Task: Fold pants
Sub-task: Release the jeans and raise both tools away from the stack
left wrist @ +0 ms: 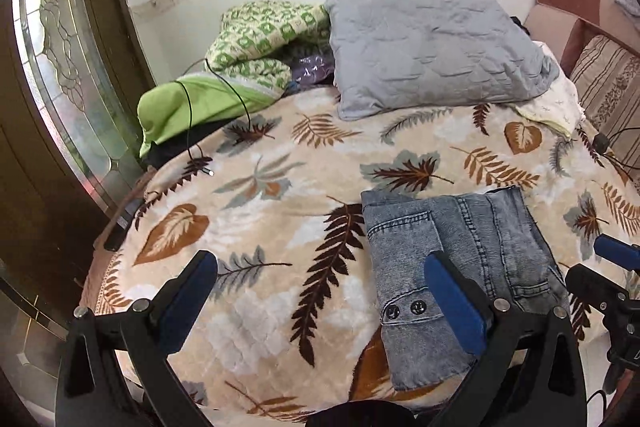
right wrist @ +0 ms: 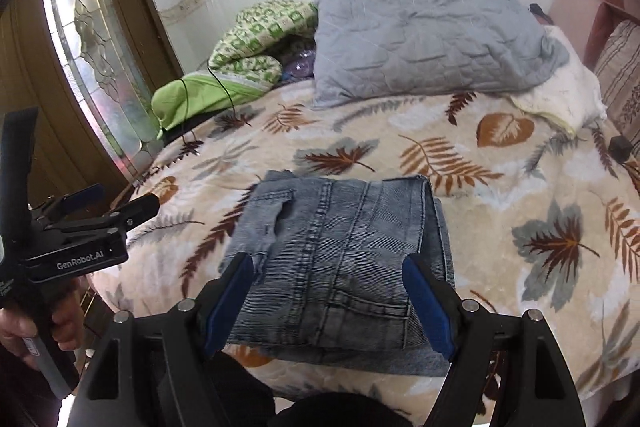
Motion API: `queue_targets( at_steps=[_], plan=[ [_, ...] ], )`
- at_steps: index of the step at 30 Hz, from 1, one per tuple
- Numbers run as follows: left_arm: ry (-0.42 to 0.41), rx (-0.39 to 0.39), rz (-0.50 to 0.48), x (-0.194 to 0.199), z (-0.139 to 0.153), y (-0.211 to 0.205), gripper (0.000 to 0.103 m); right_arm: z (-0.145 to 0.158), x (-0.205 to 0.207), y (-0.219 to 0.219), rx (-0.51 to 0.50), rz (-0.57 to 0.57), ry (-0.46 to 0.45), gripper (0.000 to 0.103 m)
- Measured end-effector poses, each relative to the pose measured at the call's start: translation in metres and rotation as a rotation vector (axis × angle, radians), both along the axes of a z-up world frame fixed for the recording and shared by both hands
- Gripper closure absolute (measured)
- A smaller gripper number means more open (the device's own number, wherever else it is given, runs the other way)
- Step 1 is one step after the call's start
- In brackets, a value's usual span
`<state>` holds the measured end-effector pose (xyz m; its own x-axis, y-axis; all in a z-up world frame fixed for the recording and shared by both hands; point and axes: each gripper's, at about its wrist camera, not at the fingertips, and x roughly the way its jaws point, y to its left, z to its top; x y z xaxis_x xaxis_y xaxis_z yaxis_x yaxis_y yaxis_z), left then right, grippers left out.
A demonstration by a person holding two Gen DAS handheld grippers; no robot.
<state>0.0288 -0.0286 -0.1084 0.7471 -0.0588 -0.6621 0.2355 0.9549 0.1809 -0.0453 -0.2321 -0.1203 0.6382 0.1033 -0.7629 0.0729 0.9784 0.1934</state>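
Folded pants [right wrist: 340, 259], grey-blue washed denim, ribbed seams, squarish stack, lying flat on plush leaf-print blanket [right wrist: 500, 195] near front edge. Left gripper [left wrist: 320, 291] and right gripper [right wrist: 330, 301] both hovering spread wide, gripping nothing. Quilted grey pillow [right wrist: 432, 35] sitting at back; open blanket surrounding pants.

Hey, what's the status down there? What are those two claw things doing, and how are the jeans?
Left gripper open, empty. Right gripper open, above the jeans, not touching. Jeans folded into a compact stack on the leaf-print blanket. Nothing in the way.
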Motion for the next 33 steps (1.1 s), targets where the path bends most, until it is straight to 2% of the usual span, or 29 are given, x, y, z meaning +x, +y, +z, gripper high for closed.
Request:
queue_targets(
  at_steps=[22,33],
  plan=[
    [-0.176,-0.066,0.026,-0.051,0.070,0.022,0.000,0.056,-0.029,0.019,-0.017,0.011,-0.130,0.023],
    [-0.189,-0.057,0.047,-0.051,0.073,0.025,0.000,0.062,-0.033,0.021,-0.006,0.014,-0.153,0.023]
  ],
)
